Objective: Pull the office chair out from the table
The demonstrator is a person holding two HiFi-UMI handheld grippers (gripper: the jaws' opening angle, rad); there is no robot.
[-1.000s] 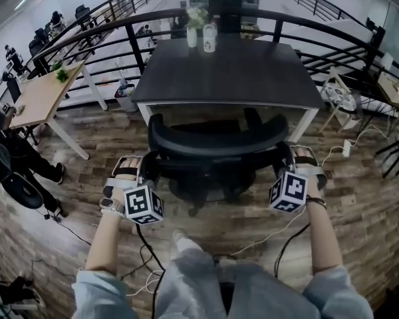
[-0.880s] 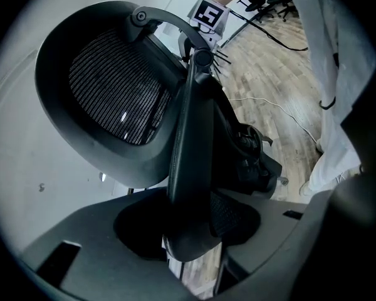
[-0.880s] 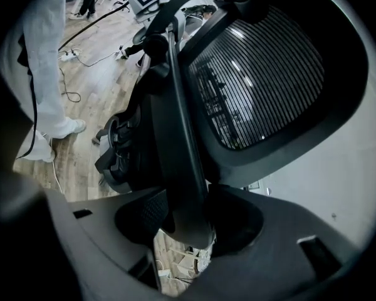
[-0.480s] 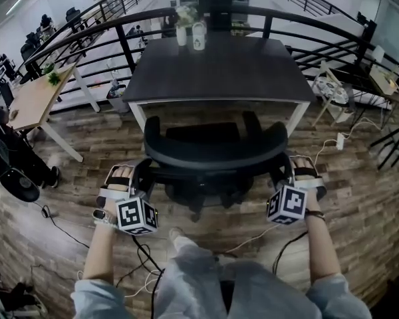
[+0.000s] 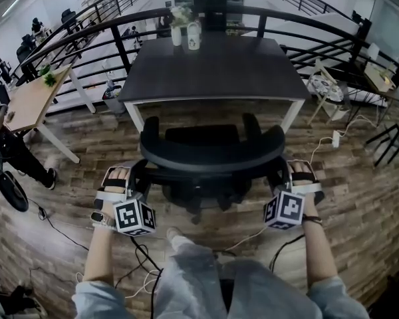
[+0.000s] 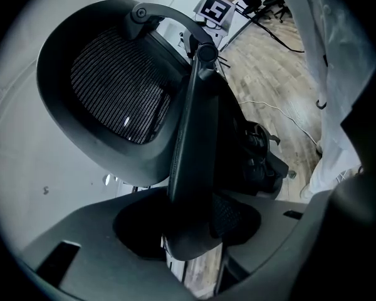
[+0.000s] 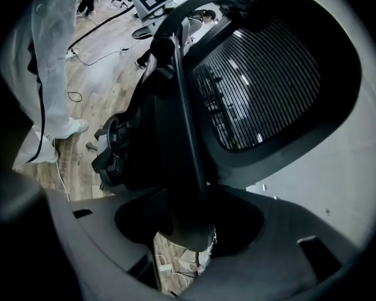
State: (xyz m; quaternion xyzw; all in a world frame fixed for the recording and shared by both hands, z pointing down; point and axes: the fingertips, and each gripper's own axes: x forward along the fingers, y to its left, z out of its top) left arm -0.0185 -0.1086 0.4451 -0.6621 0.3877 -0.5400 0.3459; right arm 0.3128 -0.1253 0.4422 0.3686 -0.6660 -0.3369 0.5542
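Well ahead, midway between the jaws, a vase of flowers (image 5: 178,25) and a white mug (image 5: 193,36) stand side by side; black railing (image 5: 122,47) curves behind them; far left of the left jaws, a light wooden table (image 5: 33,102); right of the right jaws, a white power strip (image 5: 333,138) on plank floor (image 5: 366,198); cables (image 5: 251,236) trail behind the jaws.
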